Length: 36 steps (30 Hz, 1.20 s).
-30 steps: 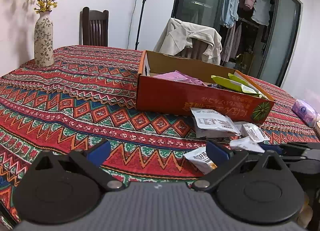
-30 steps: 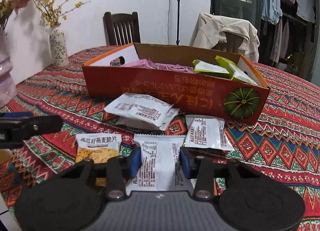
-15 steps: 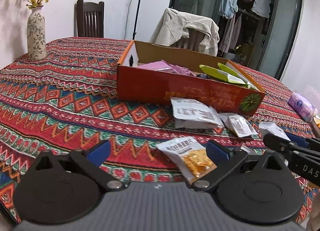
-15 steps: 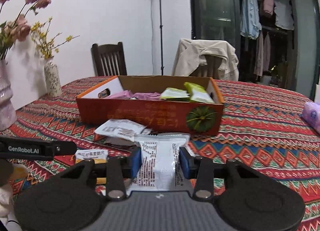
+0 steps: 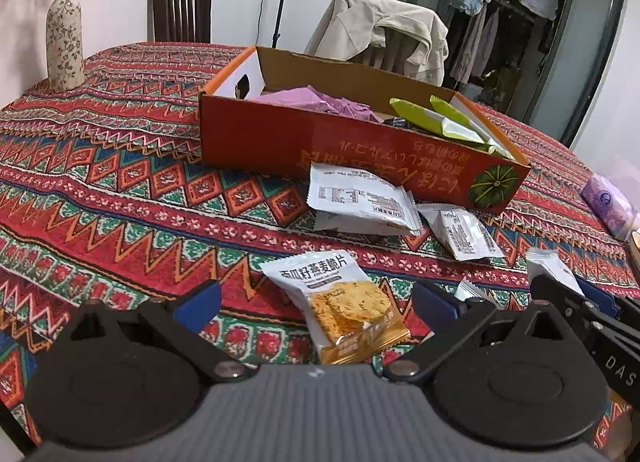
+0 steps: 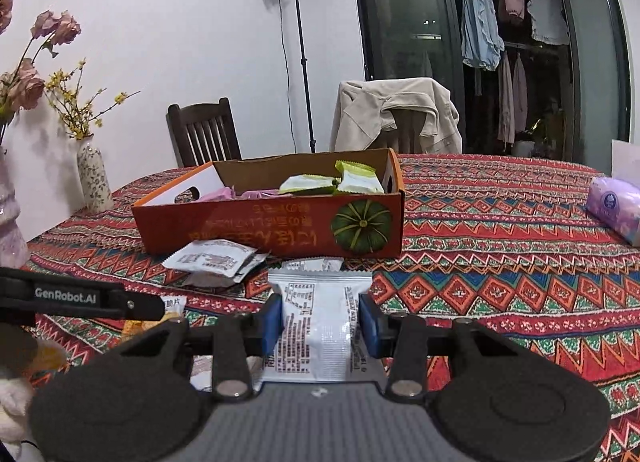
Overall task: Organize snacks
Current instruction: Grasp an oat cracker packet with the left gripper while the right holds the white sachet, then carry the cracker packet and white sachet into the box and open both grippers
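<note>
Red zigzag cloth covers the worktop [image 5: 120, 190], and on it stands one orange cardboard box [image 5: 352, 150] with a green pumpkin printed on its near wall. Inside the box lie one crumpled pink wrapper [image 5: 316, 100] at the left and two lime-green packets [image 6: 332, 182] at the right end.

Loose snacks lie on the cloth in front of the box. Counted in the left wrist view: two white packets stacked against the box wall [image 5: 360, 202], one smaller white packet [image 5: 466, 236] just beside them, and one oat-crisp packet [image 5: 340, 302] with a yellow lower half and its printed face up.

The left claw [image 5: 316, 302] stands wide open and grips nothing; the oat-crisp packet lies on the cloth between its two blue pads, clear of both.

The right claw [image 6: 322, 320] is partly closed on one white snack packet [image 6: 320, 326]: both blue pads press its side edges, and the packet is held in front of the box.

Two vases are at the left of the worktop, one speckled [image 6: 94, 178] and one pale pink [image 6: 10, 230]. One purple tissue pack [image 6: 616, 206] lies at the right. Two chairs stand behind, one bare [image 6: 204, 134] and one draped with a beige jacket [image 6: 396, 114].
</note>
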Each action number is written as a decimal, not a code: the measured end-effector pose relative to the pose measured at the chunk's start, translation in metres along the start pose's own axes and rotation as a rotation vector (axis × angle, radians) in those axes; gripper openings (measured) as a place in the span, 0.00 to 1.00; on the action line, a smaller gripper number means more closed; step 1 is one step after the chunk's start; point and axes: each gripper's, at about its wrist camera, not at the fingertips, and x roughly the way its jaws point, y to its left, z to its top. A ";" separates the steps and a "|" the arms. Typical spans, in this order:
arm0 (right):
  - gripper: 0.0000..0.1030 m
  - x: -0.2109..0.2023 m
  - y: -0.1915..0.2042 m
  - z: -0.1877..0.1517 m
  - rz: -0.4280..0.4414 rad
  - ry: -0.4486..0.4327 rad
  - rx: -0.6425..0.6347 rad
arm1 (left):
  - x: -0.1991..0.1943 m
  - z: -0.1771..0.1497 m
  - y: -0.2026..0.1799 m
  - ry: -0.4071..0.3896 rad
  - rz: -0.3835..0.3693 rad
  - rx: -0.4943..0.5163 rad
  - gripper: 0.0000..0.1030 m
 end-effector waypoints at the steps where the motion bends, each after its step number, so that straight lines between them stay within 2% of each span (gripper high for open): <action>1: 0.39 0.001 -0.001 -0.001 0.002 0.001 0.003 | 0.002 0.000 -0.002 0.003 0.008 0.000 1.00; 7: 0.39 0.004 -0.003 -0.005 0.012 0.004 0.004 | 0.020 -0.002 -0.013 0.038 0.062 0.026 1.00; 12: 0.39 0.003 -0.003 -0.005 0.005 -0.006 -0.005 | 0.024 -0.011 -0.029 0.025 0.114 0.136 0.96; 14: 0.39 0.003 -0.002 -0.005 0.010 -0.008 -0.004 | 0.022 -0.011 -0.029 0.019 0.111 0.142 0.90; 17: 0.39 0.002 0.000 -0.006 0.015 -0.010 -0.007 | 0.017 -0.011 -0.027 0.001 0.100 0.154 0.67; 18: 0.39 0.001 0.001 -0.006 0.017 -0.011 -0.009 | 0.015 -0.012 -0.027 -0.006 0.095 0.158 0.56; 19: 0.39 0.000 0.001 -0.006 0.018 -0.013 -0.010 | 0.014 -0.012 -0.026 -0.011 0.090 0.162 0.54; 26: 0.39 -0.008 0.008 -0.006 0.017 -0.027 -0.019 | 0.006 -0.013 -0.018 -0.027 0.051 0.150 0.50; 36: 0.39 -0.019 0.017 0.002 0.005 -0.061 -0.039 | -0.023 -0.007 -0.011 -0.112 0.012 0.151 0.50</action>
